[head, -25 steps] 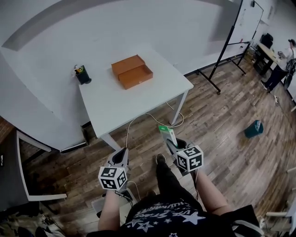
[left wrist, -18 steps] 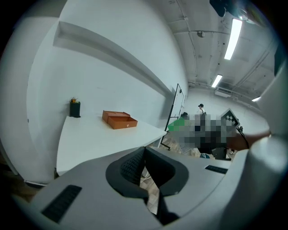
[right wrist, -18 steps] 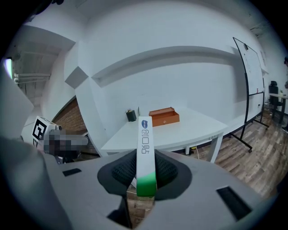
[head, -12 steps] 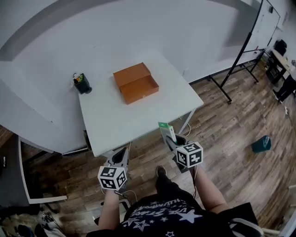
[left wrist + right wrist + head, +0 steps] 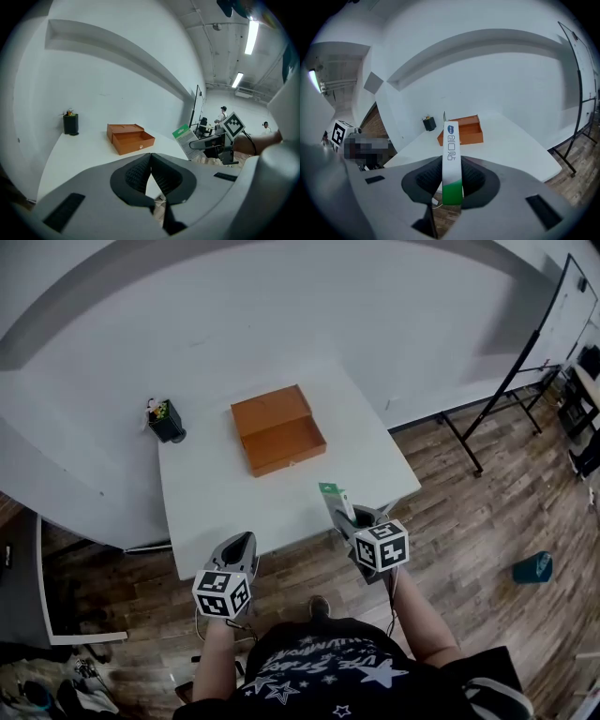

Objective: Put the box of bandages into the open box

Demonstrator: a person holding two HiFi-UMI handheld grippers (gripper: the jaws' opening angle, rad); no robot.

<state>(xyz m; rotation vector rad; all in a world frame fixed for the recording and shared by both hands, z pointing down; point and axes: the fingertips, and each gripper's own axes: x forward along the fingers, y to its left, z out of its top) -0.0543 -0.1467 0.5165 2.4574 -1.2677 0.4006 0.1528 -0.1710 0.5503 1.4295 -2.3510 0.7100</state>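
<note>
The orange open box (image 5: 278, 430) sits at the middle back of the white table (image 5: 225, 493), its tray (image 5: 133, 140) pulled out toward me. My right gripper (image 5: 349, 517) is shut on the box of bandages (image 5: 334, 499), a slim white and green pack held upright above the table's front right edge. In the right gripper view the box of bandages (image 5: 451, 157) stands on edge between the pads, with the orange open box (image 5: 464, 131) beyond it. My left gripper (image 5: 243, 540) hovers at the table's front edge with its jaws (image 5: 151, 161) shut and nothing held.
A black pen cup (image 5: 167, 421) stands at the table's back left corner. A whiteboard stand (image 5: 511, 381) rises at the right, and a teal object (image 5: 532, 568) lies on the wooden floor. A chair frame (image 5: 42, 596) is at the left. People stand far off in the left gripper view.
I have come closer to the table: it now lies right in front of both grippers. The right gripper still holds the box of bandages, now at the table's edge.
</note>
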